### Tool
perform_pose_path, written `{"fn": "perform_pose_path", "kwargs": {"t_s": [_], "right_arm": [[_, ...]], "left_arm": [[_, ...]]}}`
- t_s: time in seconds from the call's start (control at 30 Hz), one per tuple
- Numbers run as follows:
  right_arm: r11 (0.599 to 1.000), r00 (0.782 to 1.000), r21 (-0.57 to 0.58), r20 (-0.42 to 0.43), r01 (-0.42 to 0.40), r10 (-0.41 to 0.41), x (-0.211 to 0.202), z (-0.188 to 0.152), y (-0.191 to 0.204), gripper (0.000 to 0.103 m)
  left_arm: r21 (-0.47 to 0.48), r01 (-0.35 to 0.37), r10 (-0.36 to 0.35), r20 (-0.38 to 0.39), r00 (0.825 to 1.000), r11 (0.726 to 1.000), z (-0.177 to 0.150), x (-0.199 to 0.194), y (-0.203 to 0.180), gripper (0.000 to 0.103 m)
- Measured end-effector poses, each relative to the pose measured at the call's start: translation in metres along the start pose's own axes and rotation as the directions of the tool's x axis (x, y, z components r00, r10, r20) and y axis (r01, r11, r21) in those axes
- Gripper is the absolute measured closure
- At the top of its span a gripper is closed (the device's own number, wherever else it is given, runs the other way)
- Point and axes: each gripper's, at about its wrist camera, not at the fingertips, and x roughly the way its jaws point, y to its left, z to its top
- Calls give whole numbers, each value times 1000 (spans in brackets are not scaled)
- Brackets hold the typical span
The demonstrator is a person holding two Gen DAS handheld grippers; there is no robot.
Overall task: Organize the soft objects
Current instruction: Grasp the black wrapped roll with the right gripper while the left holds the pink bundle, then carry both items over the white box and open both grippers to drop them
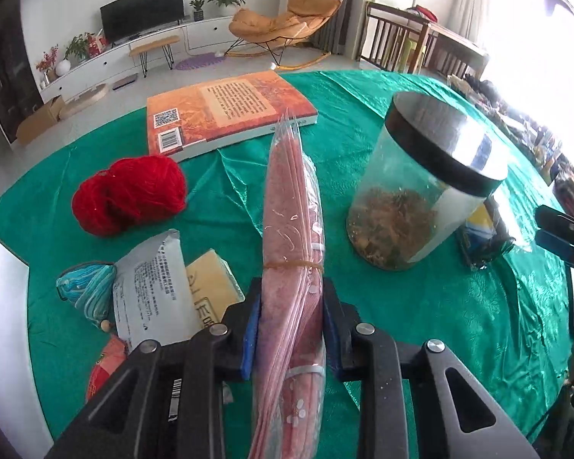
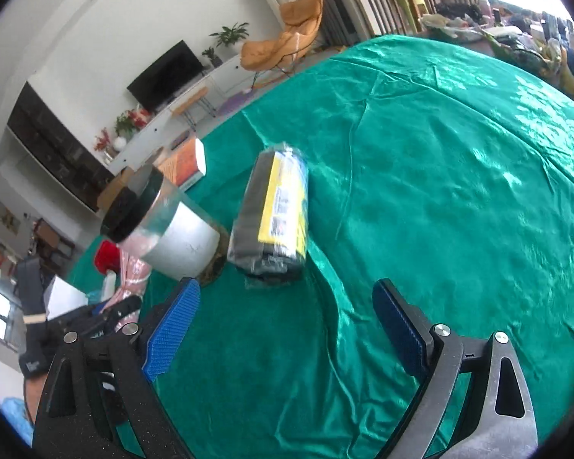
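1. Pink folded cloth in a clear bag (image 1: 292,252), bound with a rubber band, stands on edge between the left gripper (image 1: 291,329) fingers, which are clamped on its sides above the green-covered bench (image 1: 421,329).
2. Left of it lie a red yarn ball (image 1: 130,195), a grey packet (image 1: 151,290) and a book (image 1: 229,111); a lidded jar (image 1: 421,187) stands to the right.
3. Right gripper (image 2: 287,331) fingers are spread wide, holding nothing; a wrapped black-and-yellow roll (image 2: 275,222) lies ahead, apart from them.
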Motion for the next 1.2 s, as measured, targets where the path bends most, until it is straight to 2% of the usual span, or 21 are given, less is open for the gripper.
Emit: {"fn": "perform_pose_path", "kwargs": {"t_s": [0.07,0.13,0.17,0.2,0.3,0.37,0.47,0.57,0.67,0.73,0.83,0.87,0.9,0.93,0.97,1.0,1.03,1.07,1.1,1.13,1.2], "right_arm": [[1000,995,-21,-101,-14,12,33,24,8,10],[999,975,-34,-223,14,-22,69,34,9,13],[998,964,-53,-262,35,-48,81,34,10,24],[997,963,-65,-264,35,-51,84,35,11,51],[989,976,-111,-178,102,-121,66,48,22,52],[980,989,-163,-71,114,-127,36,62,41,52],[953,992,-276,59,126,-114,-12,78,87,53],[919,998,-392,64,44,-20,-46,69,153,53],[877,988,-456,-27,-150,155,-65,30,231,53],[832,955,-471,-120,-294,270,-73,-7,283,52],[734,874,-474,-279,-486,398,-75,-75,356,52],[705,844,-467,-331,-535,421,-72,-97,376,52],[676,813,-455,-384,-580,438,-68,-119,395,51],[651,778,-435,-435,-622,453,-62,-139,411,46],[633,742,-404,-484,-660,465,-55,-158,422,42],[621,715,-383,-518,-684,469,-49,-172,430,28],[620,715,-385,-524,-684,463,-47,-181,431,26],[621,727,-402,-514,-673,456,-46,-186,427,26],[623,745,-425,-495,-657,447,-45,-186,419,26],[635,773,-452,-466,-627,432,-44,-185,407,26],[678,849,-514,-369,-525,378,-42,-179,373,26]], "left_arm": [[-48,31,-30,23,999,998,5,-14,9,75],[-91,61,-57,47,997,994,11,-31,19,75],[-108,76,-69,63,996,991,13,-40,25,75],[-121,89,-79,82,993,989,16,-51,33,75],[-147,106,-85,145,986,983,21,-89,57,75],[-165,106,-76,179,981,981,19,-116,77,75],[-196,81,-38,215,976,977,5,-158,112,75],[-251,43,19,238,971,967,-24,-199,153,75],[-333,-20,103,235,967,943,-67,-236,200,75],[-385,-77,170,213,962,920,-101,-256,229,75],[-445,-187,281,154,947,876,-151,-281,260,73],[-460,-238,328,126,936,856,-166,-286,268,71],[-470,-294,379,97,920,832,-180,-288,274,58],[-474,-346,428,72,901,809,-191,-290,278,31],[-477,-387,469,61,881,789,-201,-291,280,16],[-482,-414,504,68,861,772,-209,-294,280,2],[-485,-426,527,85,846,763,-216,-297,279,2],[-483,-427,532,99,841,764,-220,-298,276,2],[-478,-417,523,109,845,773,-223,-297,271,2],[-471,-402,508,120,853,785,-223,-295,264,2],[-448,-346,455,163,875,824,-218,-294,243,2]]}}
